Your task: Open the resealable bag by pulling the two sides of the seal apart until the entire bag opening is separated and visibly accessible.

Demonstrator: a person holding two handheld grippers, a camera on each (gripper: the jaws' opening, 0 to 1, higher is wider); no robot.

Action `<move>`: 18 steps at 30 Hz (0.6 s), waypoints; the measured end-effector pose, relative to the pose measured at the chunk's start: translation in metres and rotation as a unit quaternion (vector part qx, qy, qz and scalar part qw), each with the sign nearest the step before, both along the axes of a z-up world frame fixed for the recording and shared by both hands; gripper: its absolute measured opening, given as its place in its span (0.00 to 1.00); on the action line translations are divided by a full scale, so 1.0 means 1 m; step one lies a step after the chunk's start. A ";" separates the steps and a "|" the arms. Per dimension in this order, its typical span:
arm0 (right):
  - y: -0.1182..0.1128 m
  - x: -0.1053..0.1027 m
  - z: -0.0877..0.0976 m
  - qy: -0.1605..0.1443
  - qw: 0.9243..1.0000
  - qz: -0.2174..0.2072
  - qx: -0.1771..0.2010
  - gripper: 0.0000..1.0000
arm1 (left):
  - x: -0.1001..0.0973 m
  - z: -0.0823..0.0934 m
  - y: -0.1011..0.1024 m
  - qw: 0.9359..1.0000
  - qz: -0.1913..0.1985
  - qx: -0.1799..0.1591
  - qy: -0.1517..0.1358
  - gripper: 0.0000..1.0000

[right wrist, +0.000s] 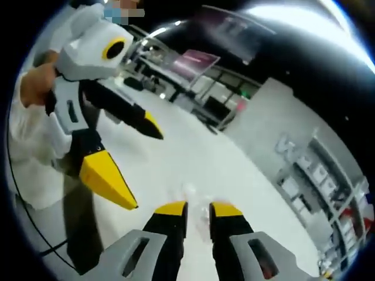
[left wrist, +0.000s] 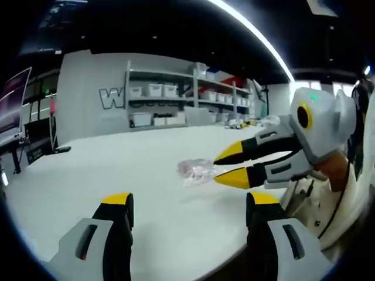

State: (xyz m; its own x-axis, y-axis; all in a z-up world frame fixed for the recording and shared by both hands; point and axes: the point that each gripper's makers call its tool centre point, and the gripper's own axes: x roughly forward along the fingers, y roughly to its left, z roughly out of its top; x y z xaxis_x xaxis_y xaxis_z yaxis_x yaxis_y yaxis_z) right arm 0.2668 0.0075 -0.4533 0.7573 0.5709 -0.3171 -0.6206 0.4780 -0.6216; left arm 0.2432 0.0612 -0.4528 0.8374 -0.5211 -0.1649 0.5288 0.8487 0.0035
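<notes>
Resealable bag [left wrist: 196,171] flat on white surface [left wrist: 135,170], mid-distance. Left tongs [left wrist: 190,205] spread wide, empty, near side of bag. Right tongs [left wrist: 225,167] narrow gap, yellow tips just right of bag; contact unclear.

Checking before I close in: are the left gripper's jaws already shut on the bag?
No. In the left gripper view the left gripper has its jaws spread wide, with the bag lying beyond them on the table.

surface: white table [left wrist: 146,170] | on it: clear resealable bag [left wrist: 196,171]
</notes>
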 end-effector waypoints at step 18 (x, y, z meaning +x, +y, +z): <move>-0.008 0.006 -0.002 -0.002 0.999 -0.017 -0.033 0.09 | 0.002 -0.003 0.008 1.000 0.002 -0.012 0.003 0.78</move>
State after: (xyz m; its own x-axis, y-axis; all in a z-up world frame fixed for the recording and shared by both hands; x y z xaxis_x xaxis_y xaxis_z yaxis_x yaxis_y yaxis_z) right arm 0.2731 -0.0003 -0.4557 0.7765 0.5232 -0.3511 -0.6031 0.4558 -0.6546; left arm 0.2448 0.0687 -0.4562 0.8383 -0.5217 -0.1585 0.5255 0.8506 -0.0202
